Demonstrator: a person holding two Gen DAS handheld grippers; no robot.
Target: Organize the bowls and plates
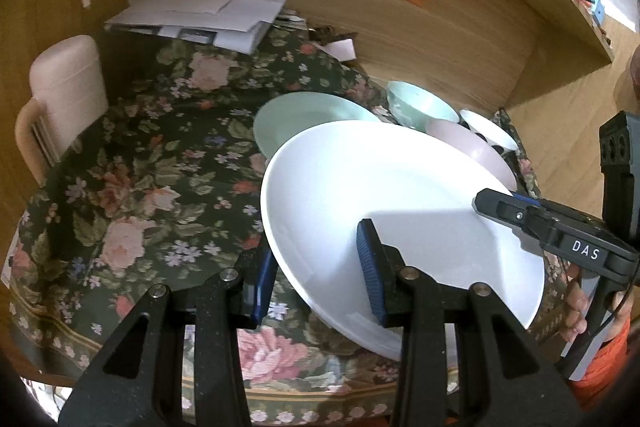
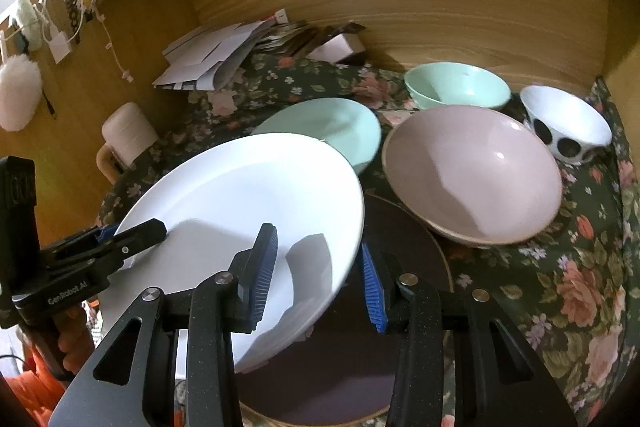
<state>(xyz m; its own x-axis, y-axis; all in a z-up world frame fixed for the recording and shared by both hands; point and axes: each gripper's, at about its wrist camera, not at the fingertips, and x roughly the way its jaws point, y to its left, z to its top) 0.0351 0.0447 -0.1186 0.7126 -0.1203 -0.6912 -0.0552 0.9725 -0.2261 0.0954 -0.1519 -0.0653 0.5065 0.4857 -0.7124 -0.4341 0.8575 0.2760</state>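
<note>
A large white plate [image 1: 380, 187] [image 2: 240, 195] hangs tilted above the floral tablecloth, held at opposite rims. My left gripper [image 1: 320, 279] is shut on its near-left rim, and shows in the right wrist view as left gripper [image 2: 156, 229]. My right gripper [image 2: 318, 279] is shut on the other rim, seen as right gripper [image 1: 486, 205]. Below the white plate lies a dark brown plate [image 2: 380, 347]. Behind are a mint plate [image 1: 296, 119] [image 2: 332, 127], a pink bowl [image 2: 472, 175], a mint bowl [image 2: 456, 87] and a white black-dotted bowl [image 2: 568, 127].
A pile of papers [image 1: 200, 15] lies at the back by the wooden wall [image 1: 400, 39], which carries coloured notes. A pale lidded jug [image 1: 64, 87] stands at the left. The tablecloth [image 1: 140, 187] shows bare left of the plates.
</note>
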